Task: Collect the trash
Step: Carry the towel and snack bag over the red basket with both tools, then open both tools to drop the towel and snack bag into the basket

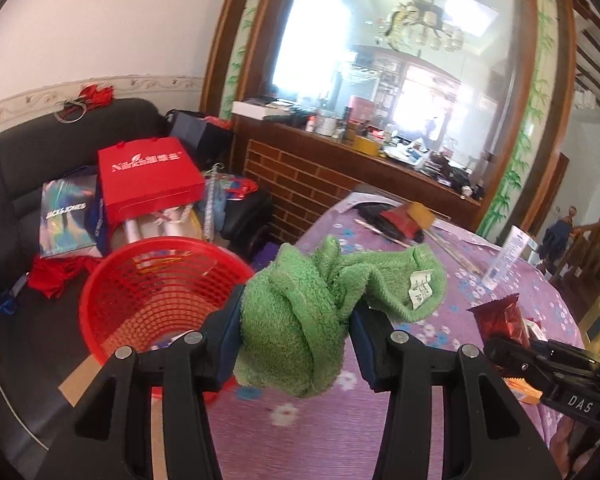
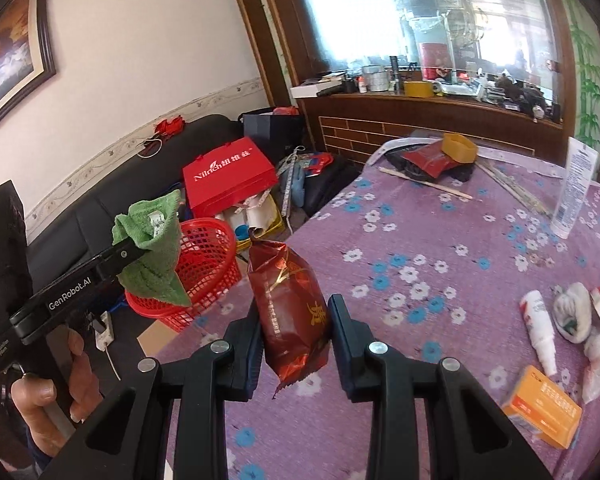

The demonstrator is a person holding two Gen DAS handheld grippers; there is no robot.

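Clamped between the jaws of the left gripper (image 1: 294,330): a bunched green towel (image 1: 320,300), white care label hanging on its right fold, raised above the near-left edge of the table (image 1: 320,432). Clamped between the jaws of the right gripper (image 2: 294,330): a dark red foil snack packet (image 2: 290,320), gold print on its face, lifted off the purple flowered cloth. Seen at the left of the right wrist view: a hand (image 2: 52,392) wrapped round the left gripper's handle.

Just beyond the towel, off the table's left edge and lower: a red plastic mesh basket (image 1: 156,296), open top tilted toward the camera, standing on the floor beside a piece of brown cardboard (image 1: 80,384).

On the near right of the table: an orange box (image 2: 542,408), a small white spray bottle (image 2: 540,328), crumpled white tissue (image 2: 574,316). Farther right, upright: a white tube (image 2: 574,184). At the far end of the table: a red pouch (image 2: 428,158), a roll of yellow tape (image 2: 458,148), thin wooden sticks (image 2: 424,184).

Past the basket, against a black sofa (image 1: 16,168): a red paper bag (image 1: 150,176) and a holographic shopping bag (image 1: 66,216). Farthest: a brick-patterned wooden counter (image 1: 300,176) beneath a large mirror (image 1: 400,40).
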